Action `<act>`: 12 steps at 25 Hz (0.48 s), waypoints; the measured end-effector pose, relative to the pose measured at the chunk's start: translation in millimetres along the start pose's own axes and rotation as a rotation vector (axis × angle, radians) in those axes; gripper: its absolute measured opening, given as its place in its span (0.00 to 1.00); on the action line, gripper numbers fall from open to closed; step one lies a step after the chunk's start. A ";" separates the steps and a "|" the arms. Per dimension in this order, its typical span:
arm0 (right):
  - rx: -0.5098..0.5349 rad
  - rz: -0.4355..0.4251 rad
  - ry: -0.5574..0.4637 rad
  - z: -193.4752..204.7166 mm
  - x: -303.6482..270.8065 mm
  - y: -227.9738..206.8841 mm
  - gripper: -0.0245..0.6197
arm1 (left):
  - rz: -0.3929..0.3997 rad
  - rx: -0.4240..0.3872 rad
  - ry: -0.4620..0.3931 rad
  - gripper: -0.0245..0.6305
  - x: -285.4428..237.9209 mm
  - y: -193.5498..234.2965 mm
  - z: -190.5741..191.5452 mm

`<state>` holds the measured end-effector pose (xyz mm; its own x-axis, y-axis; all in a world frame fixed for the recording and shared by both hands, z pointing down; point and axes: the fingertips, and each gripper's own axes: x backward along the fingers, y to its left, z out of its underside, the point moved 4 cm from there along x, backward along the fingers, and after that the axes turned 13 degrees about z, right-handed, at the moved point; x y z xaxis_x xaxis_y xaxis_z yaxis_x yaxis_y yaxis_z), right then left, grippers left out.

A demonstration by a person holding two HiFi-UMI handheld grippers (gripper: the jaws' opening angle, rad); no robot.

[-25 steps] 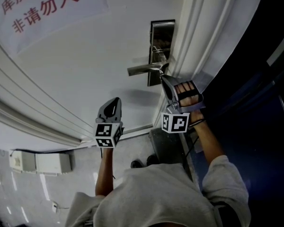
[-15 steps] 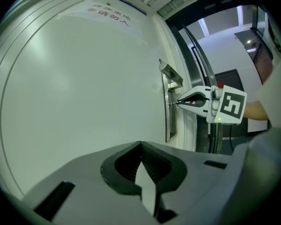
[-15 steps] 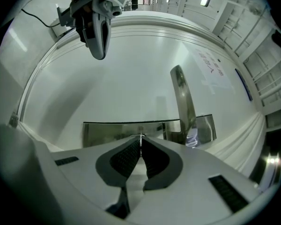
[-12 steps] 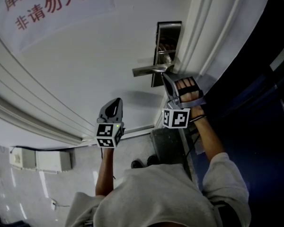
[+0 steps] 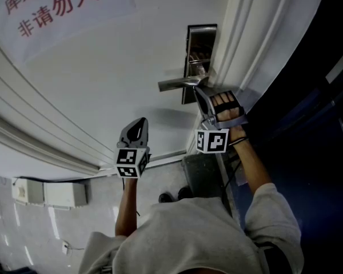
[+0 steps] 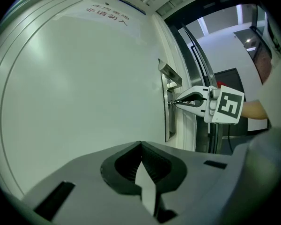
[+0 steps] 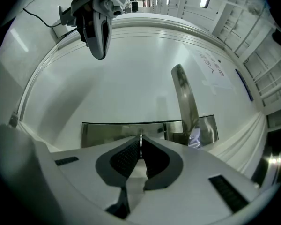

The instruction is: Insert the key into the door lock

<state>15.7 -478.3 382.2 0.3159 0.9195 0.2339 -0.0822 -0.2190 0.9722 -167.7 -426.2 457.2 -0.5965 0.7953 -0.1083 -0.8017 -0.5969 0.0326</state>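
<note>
A steel lock plate (image 5: 197, 50) with a lever handle (image 5: 177, 84) sits on the white door (image 5: 103, 84). My right gripper (image 5: 198, 91) points at the plate just below the handle and is shut on a thin metal key (image 7: 140, 138). In the left gripper view the key (image 6: 174, 102) reaches from the right gripper (image 6: 179, 101) to the lock plate (image 6: 167, 116); how deep it sits I cannot tell. My left gripper (image 5: 142, 120) hangs left of the lock, shut and empty, a little off the door. The handle (image 7: 185, 102) stands to the right of the key.
A paper sign with red characters (image 5: 51, 7) is stuck on the door at upper left. The white door frame (image 5: 248, 44) runs along the right of the lock, with a dark opening beyond it. A white box (image 5: 51, 196) sits low at the left.
The view has shifted slightly. Both grippers keep their places, the right one at the lock plate, the left one off to the side.
</note>
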 end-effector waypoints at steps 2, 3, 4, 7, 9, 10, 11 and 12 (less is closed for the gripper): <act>-0.005 -0.014 0.001 0.0 0.5 1.3 0.09 | -0.001 -0.002 0.000 0.06 1.5 -1.2 -0.4; -0.008 -0.028 0.002 -0.2 1.1 2.7 0.09 | -0.003 -0.003 0.000 0.06 2.7 -1.5 -0.5; -0.012 -0.045 0.003 -0.5 2.0 4.7 0.11 | -0.005 -0.003 -0.001 0.06 4.2 -1.7 -0.5; -0.016 -0.089 0.004 -1.4 4.0 11.1 0.26 | -0.012 -0.002 -0.003 0.06 8.2 -2.0 -0.8; -0.012 -0.096 0.008 -1.5 4.4 12.6 0.28 | -0.013 -0.002 -0.003 0.06 10.0 -3.7 -0.7; -0.012 -0.097 0.011 -1.5 4.5 12.5 0.28 | -0.013 -0.002 -0.002 0.06 10.6 -5.0 -0.4; -0.012 -0.098 0.013 -1.5 4.5 12.3 0.28 | -0.013 -0.001 -0.002 0.06 11.1 -6.2 0.0; -0.011 -0.099 0.014 -1.5 4.5 11.9 0.28 | -0.012 -0.002 -0.001 0.06 11.4 -7.2 0.2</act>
<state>14.7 -476.2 394.8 0.3099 0.9409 0.1364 -0.0616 -0.1233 0.9905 -168.7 -412.8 455.9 -0.5865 0.8028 -0.1072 -0.8090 -0.5871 0.0296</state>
